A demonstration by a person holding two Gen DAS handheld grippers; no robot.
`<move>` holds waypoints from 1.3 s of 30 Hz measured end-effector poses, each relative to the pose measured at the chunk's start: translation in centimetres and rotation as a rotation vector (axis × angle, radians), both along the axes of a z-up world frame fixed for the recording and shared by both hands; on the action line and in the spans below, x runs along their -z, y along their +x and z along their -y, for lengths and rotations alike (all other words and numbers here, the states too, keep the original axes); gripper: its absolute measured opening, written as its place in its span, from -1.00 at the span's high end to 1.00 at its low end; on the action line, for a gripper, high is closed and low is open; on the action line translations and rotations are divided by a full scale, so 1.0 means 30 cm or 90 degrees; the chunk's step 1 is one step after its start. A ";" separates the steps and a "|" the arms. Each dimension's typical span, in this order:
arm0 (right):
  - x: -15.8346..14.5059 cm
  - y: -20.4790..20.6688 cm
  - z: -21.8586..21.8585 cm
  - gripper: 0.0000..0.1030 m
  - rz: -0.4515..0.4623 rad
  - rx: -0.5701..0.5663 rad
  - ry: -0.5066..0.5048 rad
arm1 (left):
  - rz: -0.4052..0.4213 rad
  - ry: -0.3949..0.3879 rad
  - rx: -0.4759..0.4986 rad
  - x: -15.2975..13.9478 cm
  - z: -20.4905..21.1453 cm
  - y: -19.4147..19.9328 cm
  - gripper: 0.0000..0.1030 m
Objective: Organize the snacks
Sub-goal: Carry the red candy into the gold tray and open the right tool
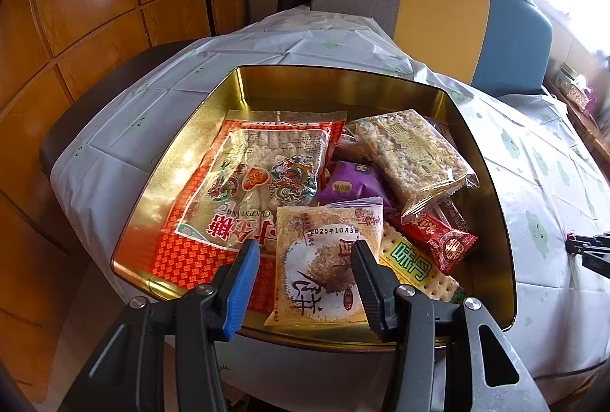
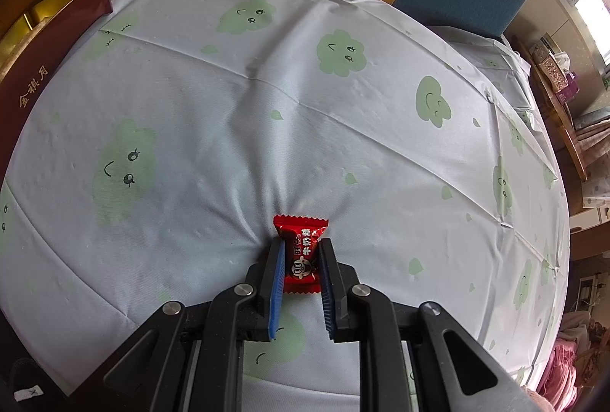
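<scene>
The right gripper (image 2: pixel 301 246) has its jaws clamped on a small red wrapped candy (image 2: pixel 301 252), one blue pad against each long side, down at the white cloth with green cloud faces (image 2: pixel 267 99) that covers the desk; the cloth puckers around the candy. Off to that gripper's left stands the dark red outer wall of the tin (image 2: pixel 45 69), with gold lettering on it.

The left gripper (image 1: pixel 305 252) hangs over the near edge of the gold-lined tin (image 1: pixel 343 80), jaws spread wide and gripping nothing. Directly beneath them lies a pale yellow packet with a printed date (image 1: pixel 328 259). Beyond it to the left lies a large red bag with a dragon print (image 1: pixel 263 179), to the right a purple packet (image 1: pixel 354 183), a clear-wrapped rice cake bar (image 1: pixel 411 153) and a red sweet (image 1: pixel 438 236). Behind the desk stands a chair with grey, yellow and blue panels (image 1: pixel 438 12).
</scene>
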State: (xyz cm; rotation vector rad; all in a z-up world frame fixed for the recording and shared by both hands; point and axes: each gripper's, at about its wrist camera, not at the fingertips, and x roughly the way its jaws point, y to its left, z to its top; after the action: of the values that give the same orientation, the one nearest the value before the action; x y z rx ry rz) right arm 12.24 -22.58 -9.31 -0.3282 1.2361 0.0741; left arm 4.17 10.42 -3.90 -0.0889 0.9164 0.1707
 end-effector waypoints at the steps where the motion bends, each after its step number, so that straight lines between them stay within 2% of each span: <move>1: -0.001 0.002 -0.001 0.69 -0.001 0.002 -0.002 | 0.003 -0.001 -0.001 -0.003 -0.004 -0.003 0.00; 7: -0.009 0.021 0.011 0.70 -0.016 0.033 0.005 | 0.014 -0.005 -0.009 -0.014 -0.029 -0.014 0.00; 13: -0.079 0.002 -0.046 0.70 -0.005 0.010 0.098 | 0.022 -0.012 -0.022 -0.018 -0.054 -0.024 0.00; 20: -0.217 -0.035 -0.257 0.70 0.041 -0.096 0.208 | 0.030 -0.014 -0.040 -0.030 -0.088 -0.036 0.00; 27: -0.341 -0.138 -0.581 0.70 0.066 -0.249 0.281 | 0.038 -0.014 -0.056 -0.040 -0.115 -0.039 0.00; 32: -0.321 -0.171 -0.784 0.66 0.041 -0.320 0.292 | 0.033 -0.016 -0.060 -0.032 -0.130 -0.040 0.00; 33: -0.303 -0.170 -0.811 0.60 0.031 -0.326 0.287 | 0.032 -0.018 -0.061 -0.030 -0.132 -0.040 0.00; 39: -0.193 -0.137 -0.875 0.55 -0.010 -0.313 0.254 | 0.028 -0.019 -0.058 -0.015 -0.133 -0.040 0.00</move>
State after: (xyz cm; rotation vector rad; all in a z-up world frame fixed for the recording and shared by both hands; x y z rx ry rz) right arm 8.12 3.67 -3.53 -0.2756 1.1031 0.7368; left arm 2.97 14.40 -3.44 -0.1610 0.8722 0.2389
